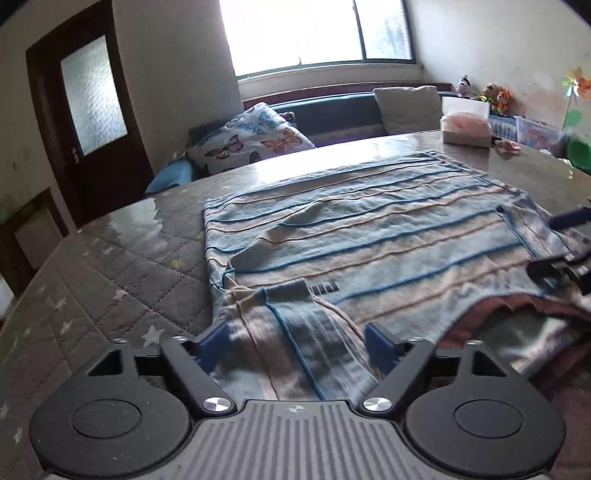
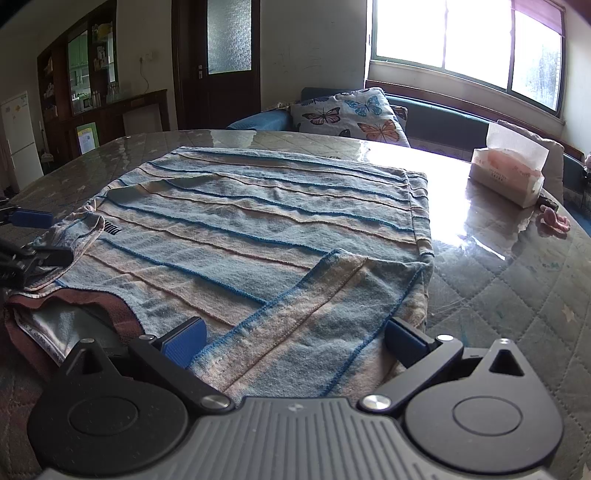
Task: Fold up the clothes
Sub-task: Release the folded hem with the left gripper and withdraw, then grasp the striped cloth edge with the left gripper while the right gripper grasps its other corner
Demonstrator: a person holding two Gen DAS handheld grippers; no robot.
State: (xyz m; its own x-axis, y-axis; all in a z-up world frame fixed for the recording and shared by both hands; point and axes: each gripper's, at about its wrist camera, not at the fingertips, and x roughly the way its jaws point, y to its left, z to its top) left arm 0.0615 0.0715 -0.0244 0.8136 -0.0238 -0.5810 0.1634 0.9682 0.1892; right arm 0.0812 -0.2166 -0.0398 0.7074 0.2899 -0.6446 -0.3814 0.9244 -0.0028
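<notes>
Both sleeves lie folded in on the blue-and-beige striped knit shirt (image 2: 258,221); your left gripper (image 1: 299,343) and right gripper (image 2: 295,339) stand apart, unclamped. Smooth wrinkles before folding lengthwise.

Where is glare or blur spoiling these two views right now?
Left wrist view: the window is blown out white, glare streaks the glossy quilted table cover, and the folded sleeve of the blue-striped shirt is smeared. Right wrist view: sharp, but window glare washes the cover beside the white tissue pack.
</notes>
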